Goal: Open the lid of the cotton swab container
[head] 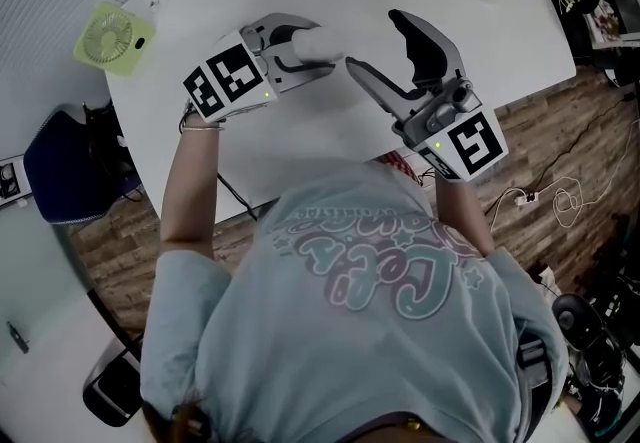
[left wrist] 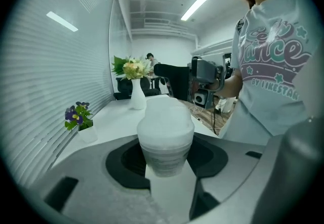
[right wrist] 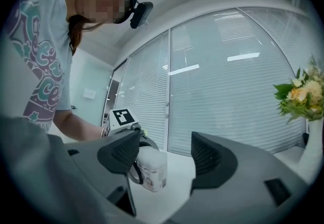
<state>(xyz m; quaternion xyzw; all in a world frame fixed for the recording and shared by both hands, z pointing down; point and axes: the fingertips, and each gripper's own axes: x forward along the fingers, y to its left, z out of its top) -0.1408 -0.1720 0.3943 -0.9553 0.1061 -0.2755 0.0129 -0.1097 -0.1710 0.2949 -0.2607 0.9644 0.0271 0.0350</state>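
The cotton swab container point(head: 318, 43) is a small white tub with a frosted white lid point(left wrist: 165, 117) and a printed label. My left gripper point(head: 305, 51) is shut on its lower body, and the lid end sticks out past the jaws toward the right. In the left gripper view the tub point(left wrist: 164, 154) sits between the two dark pads. My right gripper point(head: 372, 39) is open and just to the right of the lid, apart from it. In the right gripper view the container point(right wrist: 151, 170) shows beyond the spread jaws of my right gripper point(right wrist: 164, 154), which hold nothing.
Both grippers hover over a white table point(head: 330, 131). A green desk fan point(head: 112, 36) stands at its left end, a vase of flowers point(left wrist: 136, 94) at the far end, and a small pot of purple flowers point(left wrist: 81, 122) by the window. A dark chair point(head: 70, 166) stands left of the table.
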